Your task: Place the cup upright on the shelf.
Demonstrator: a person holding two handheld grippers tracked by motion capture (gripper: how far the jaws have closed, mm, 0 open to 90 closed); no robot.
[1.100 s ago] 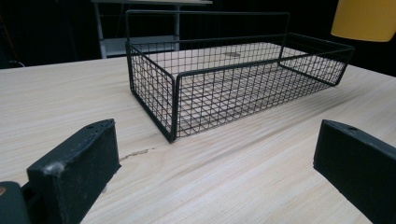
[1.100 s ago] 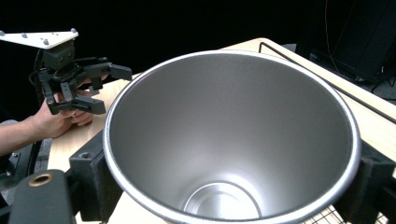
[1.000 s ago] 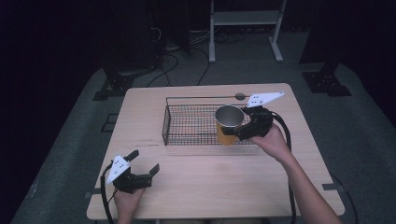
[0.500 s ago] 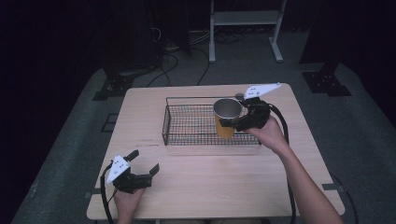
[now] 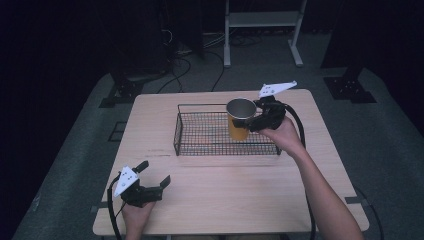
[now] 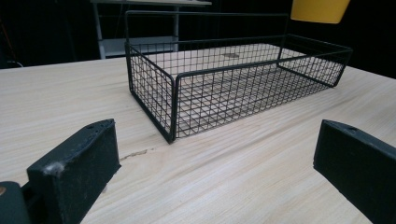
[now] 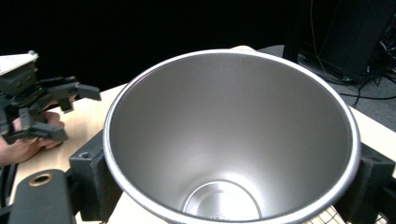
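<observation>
On pale wood table (image 5: 225,190) amid dark room: left hand-held gripper (image 5: 152,176) agape, right hand-held gripper (image 5: 250,121) clamping cup (image 5: 239,119).

I am seeing the basket (image 5: 226,134) sitting at the desk's (image 5: 225,190) twelve o'clock side, the cup (image 5: 240,119) hanging above its three o'clock end in my right claw (image 5: 254,119), my left claw (image 5: 150,181) resting at seven o'clock.

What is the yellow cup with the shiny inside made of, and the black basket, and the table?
The yellow cup with the silvery inside looks like metal: a brushed grey lining, with a yellow outer coat. The black mesh basket seems to be thin wire, painted or coated matt black. The pale table looks like light wood with grain lines, possibly just a wood-look surface.
</observation>
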